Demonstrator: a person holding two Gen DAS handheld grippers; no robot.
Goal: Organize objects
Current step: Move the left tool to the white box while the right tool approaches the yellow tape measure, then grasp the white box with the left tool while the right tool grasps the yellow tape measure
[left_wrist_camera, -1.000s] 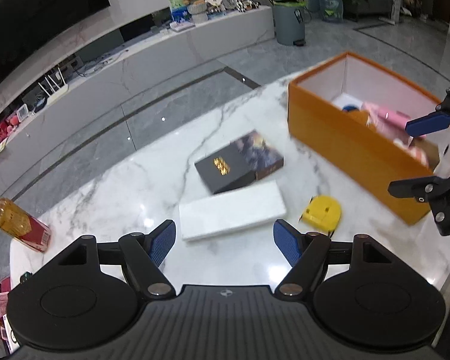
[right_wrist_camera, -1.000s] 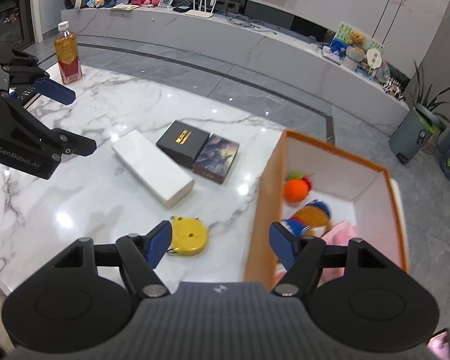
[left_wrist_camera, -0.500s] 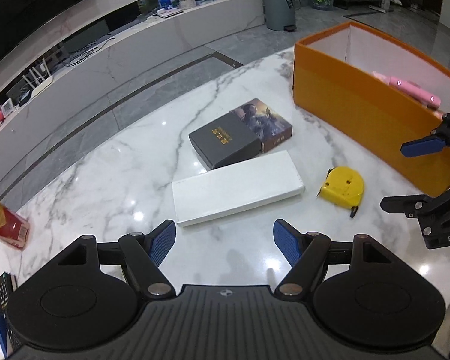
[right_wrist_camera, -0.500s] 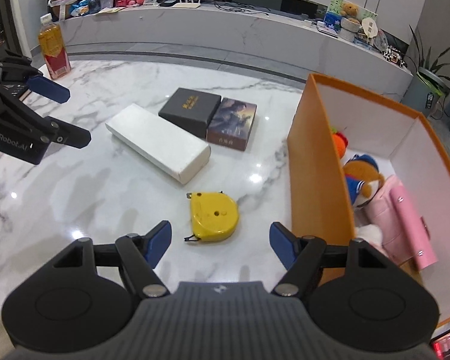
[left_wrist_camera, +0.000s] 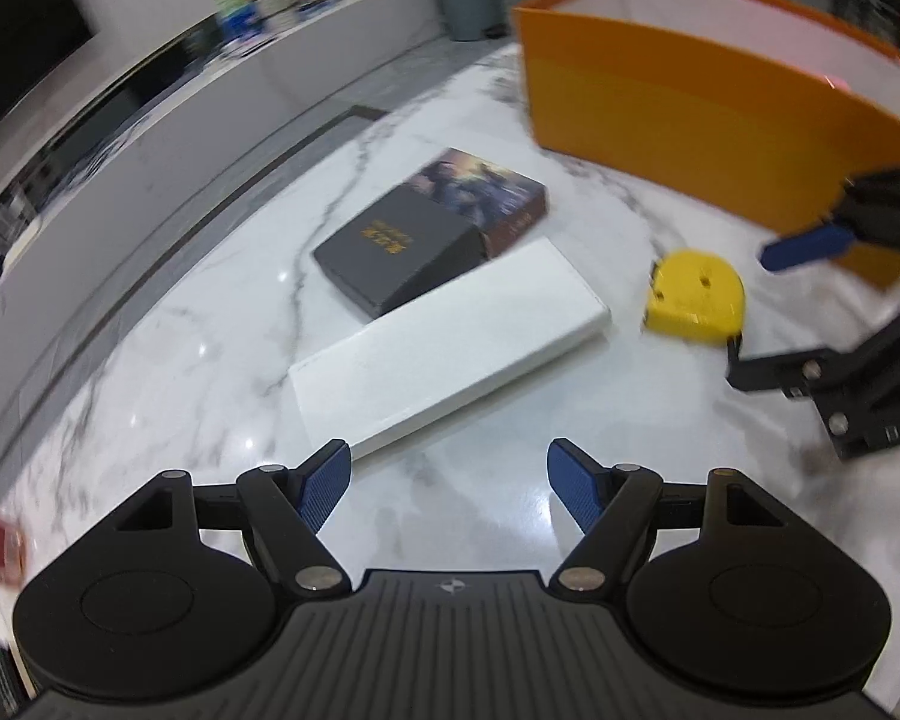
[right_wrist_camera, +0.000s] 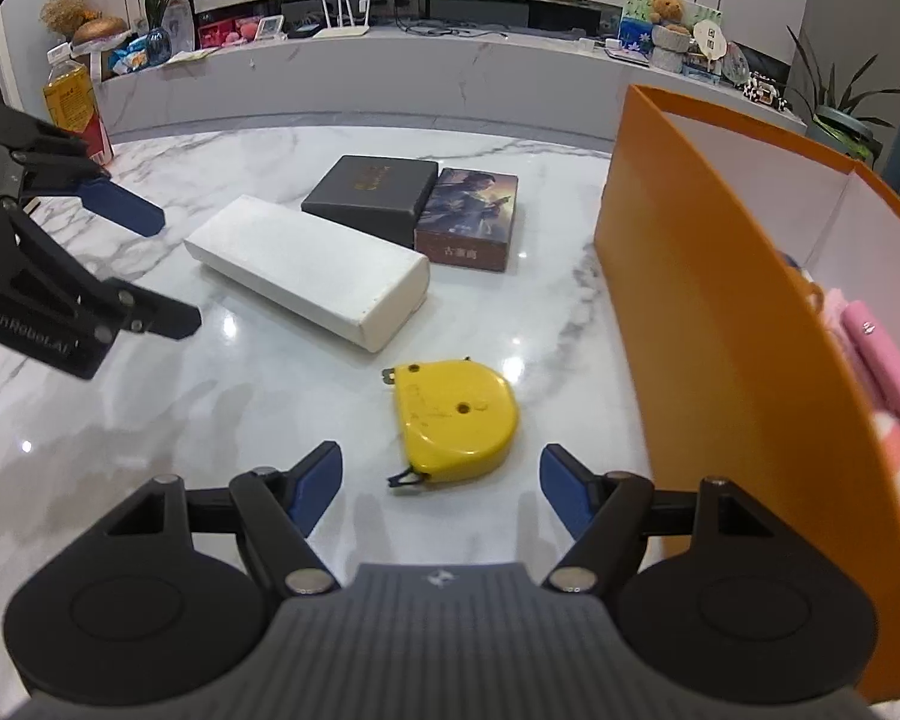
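Lying flat, white box point(right_wrist_camera: 306, 267) long axis diagonal, beside tape measure point(right_wrist_camera: 456, 420).

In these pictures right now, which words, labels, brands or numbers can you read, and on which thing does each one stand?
"GenRobot.AI": white lettering on the body of the left gripper, in the right wrist view; the letters are slightly blurred.
"DA": a cut-off marking on the right gripper, in the left wrist view.
Gold characters on the black box: too blurred to read.
Light characters on the picture box, front edge: too small to read.
Label on the bottle: unreadable.
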